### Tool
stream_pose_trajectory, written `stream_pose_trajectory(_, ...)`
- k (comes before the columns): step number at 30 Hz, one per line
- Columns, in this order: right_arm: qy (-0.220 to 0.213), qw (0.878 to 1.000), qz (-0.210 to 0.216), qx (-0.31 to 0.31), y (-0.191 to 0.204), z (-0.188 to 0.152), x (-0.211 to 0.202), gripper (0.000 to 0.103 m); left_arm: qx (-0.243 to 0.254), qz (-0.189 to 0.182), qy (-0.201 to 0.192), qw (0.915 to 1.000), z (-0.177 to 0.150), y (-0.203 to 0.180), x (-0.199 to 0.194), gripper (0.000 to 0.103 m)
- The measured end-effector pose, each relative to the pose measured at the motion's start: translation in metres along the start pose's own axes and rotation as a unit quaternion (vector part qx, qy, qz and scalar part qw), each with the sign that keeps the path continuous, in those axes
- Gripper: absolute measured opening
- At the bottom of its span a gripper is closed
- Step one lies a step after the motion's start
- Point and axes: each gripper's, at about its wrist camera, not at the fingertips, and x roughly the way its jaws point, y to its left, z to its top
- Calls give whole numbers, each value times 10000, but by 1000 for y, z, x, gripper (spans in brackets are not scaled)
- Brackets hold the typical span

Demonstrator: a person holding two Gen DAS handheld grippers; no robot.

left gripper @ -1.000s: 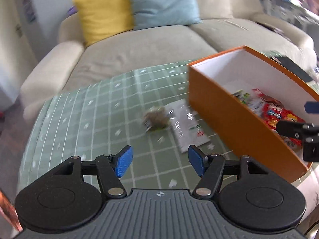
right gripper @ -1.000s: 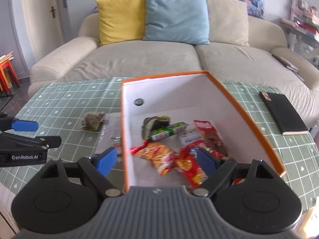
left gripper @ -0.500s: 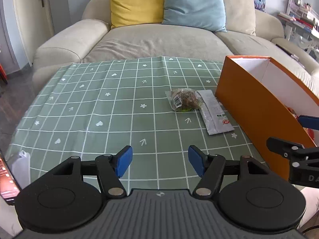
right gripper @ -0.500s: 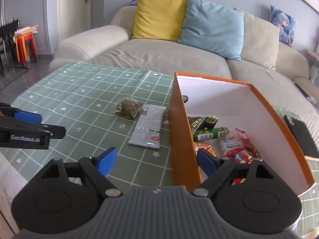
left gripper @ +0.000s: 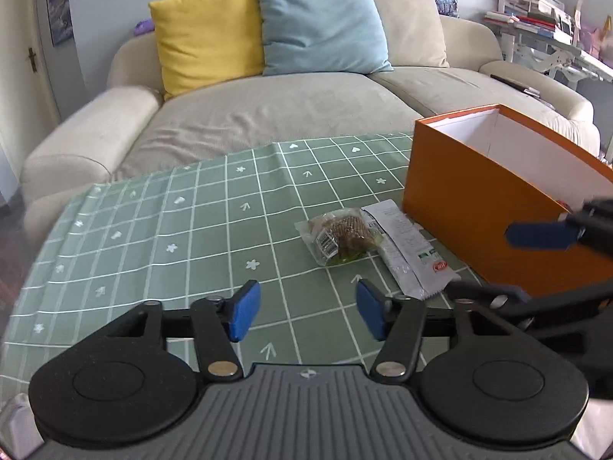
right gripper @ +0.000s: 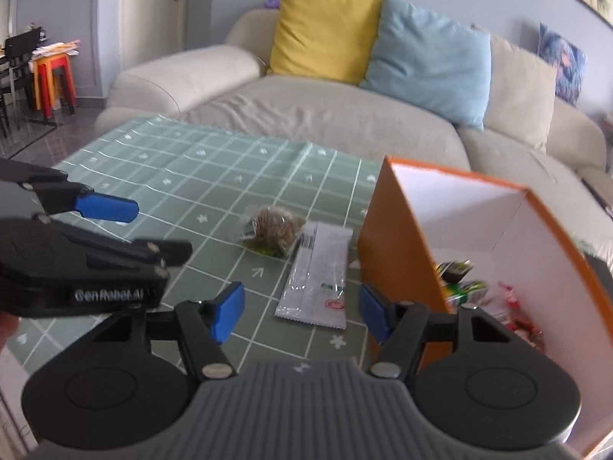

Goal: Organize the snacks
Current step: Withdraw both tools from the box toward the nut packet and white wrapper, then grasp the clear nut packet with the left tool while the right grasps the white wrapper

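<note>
Two snacks lie on the green checked tablecloth (left gripper: pixel 191 237), left of an orange box (left gripper: pixel 471 207): a clear bag of brown biscuit (left gripper: pixel 341 235) (right gripper: pixel 274 230) and a long silver-white packet (left gripper: pixel 410 253) (right gripper: pixel 318 276). The orange box (right gripper: pixel 390 241) holds several snack packets (right gripper: pixel 463 287). My left gripper (left gripper: pixel 304 314) hovers over the cloth short of both snacks, its jaws closing with nothing between them. My right gripper (right gripper: pixel 299 312) hangs above the near end of the silver packet, jaws closing, pads not touching it. Each gripper shows at the edge of the other's view.
A beige sofa (left gripper: pixel 291 115) with yellow (left gripper: pixel 207 30), blue (left gripper: pixel 322 27) and cream cushions stands behind the table. Shelves with papers (left gripper: pixel 551 30) are at the far right. Red and orange stools (right gripper: pixel 49 76) and a dark chair stand at the far left.
Both grippers have moved in toward the two snacks on the cloth and sunk lower. The right one has swung left, away from over the box. Both pairs of jaws have narrowed.
</note>
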Motion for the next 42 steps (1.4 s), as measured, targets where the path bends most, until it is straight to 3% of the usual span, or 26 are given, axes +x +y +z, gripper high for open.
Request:
stream_pose_trajectory(3, 136, 9999, -20, 104, 2, -2, 23, 61, -223, -323, 45, 9992, 5, 8, 17, 65)
stream_pose_trajectory(8, 455, 9983, -271, 239, 3, -4, 59, 60, -259, -183, 305, 9990, 17, 4, 52, 65)
stream_pose_trajectory(11, 526, 9974, -185, 449, -2, -1, 72, 59, -210, -130, 347, 9991, 21, 0, 69, 62)
stream_pose_trajectory(17, 750, 9956, -200, 532, -1, 5, 91, 60, -369, -95, 437, 9983, 27, 0, 90, 45)
stream_pose_trajectory(19, 873, 9938, -143, 671, -3, 4, 97, 60, -336, -63, 494, 9982, 29, -3, 94, 33)
stream_pose_trajectory(23, 945, 9933, -170, 639, 0, 1, 101, 59, -342, 40, 527, 9980, 32, -10, 96, 26)
stream_pose_trajectory(28, 949, 9930, -217, 662, -6, -1, 97, 44, -134, 272, 608, 9977, 30, -19, 95, 12)
stream_pose_trajectory(30, 953, 9940, -222, 498, -4, -1, 96, 26, -91, 312, 657, 9973, 29, -21, 92, 12)
stream_pose_trajectory(31, 965, 9942, -238, 406, -3, -1, 95, 25, -112, 325, 699, 9970, 27, -20, 89, 11)
stream_pose_trajectory(33, 997, 9943, -129, 359, -2, -2, 92, 6, -182, 378, 775, 9961, 24, -19, 83, 11)
stream_pose_trajectory(34, 1014, 9942, -87, 357, -1, -2, 90, 2, -195, 428, 814, 9956, 21, -18, 79, 11)
stream_pose_trajectory(38, 1018, 9944, 62, 291, 3, -12, 79, 0, -216, 702, 882, 9934, 5, -17, 57, 11)
stream_pose_trajectory(42, 975, 9950, 189, 134, 8, -22, 67, 0, -573, 887, 963, 9897, -14, -8, 38, 11)
